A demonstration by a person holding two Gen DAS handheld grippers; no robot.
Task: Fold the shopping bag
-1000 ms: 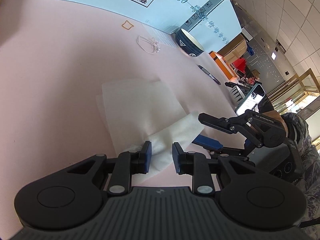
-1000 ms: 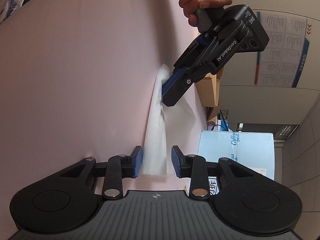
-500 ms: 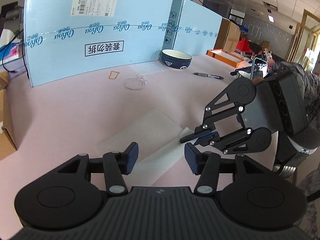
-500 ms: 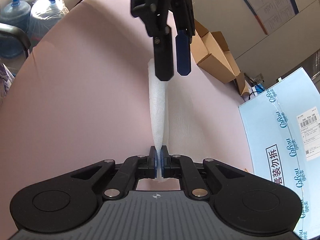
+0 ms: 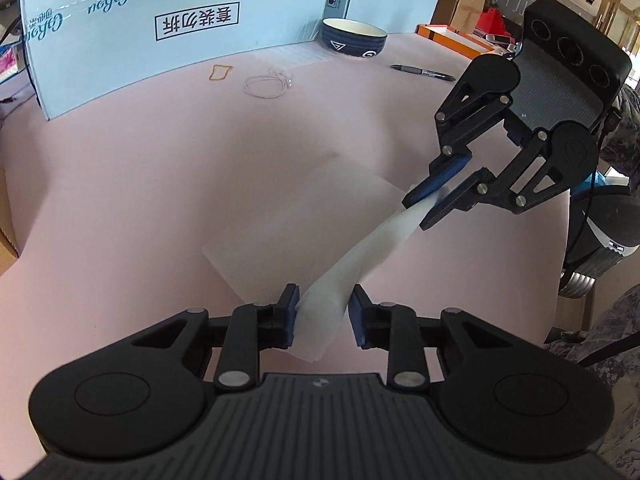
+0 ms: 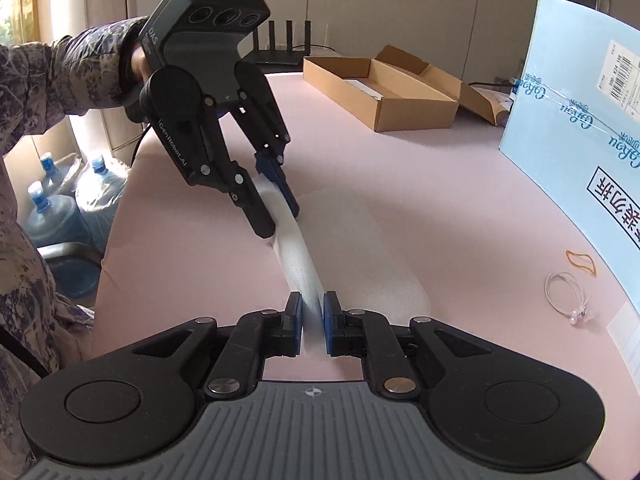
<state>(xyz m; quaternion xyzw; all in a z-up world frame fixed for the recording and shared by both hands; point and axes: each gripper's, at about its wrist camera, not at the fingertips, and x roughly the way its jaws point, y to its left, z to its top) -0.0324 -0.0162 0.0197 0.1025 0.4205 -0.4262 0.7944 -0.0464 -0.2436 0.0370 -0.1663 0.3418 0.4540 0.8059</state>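
Lifting the bag (image 5: pixel 360 256) edge: left hand-held gripper (image 5: pixel 323 314) closing on it, right hand-held gripper (image 6: pixel 312 322) pinching it; keep it taut above the tabletop (image 5: pixel 140 184).

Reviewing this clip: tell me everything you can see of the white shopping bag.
The shopping bag is thin, white and slightly translucent, with a fine textured surface. Most of it lies flat as a rectangle on the pink table. Its near edge is lifted and gathered into a taut band between the left gripper, whose jaws are closing on it, and the right gripper, pinching it.
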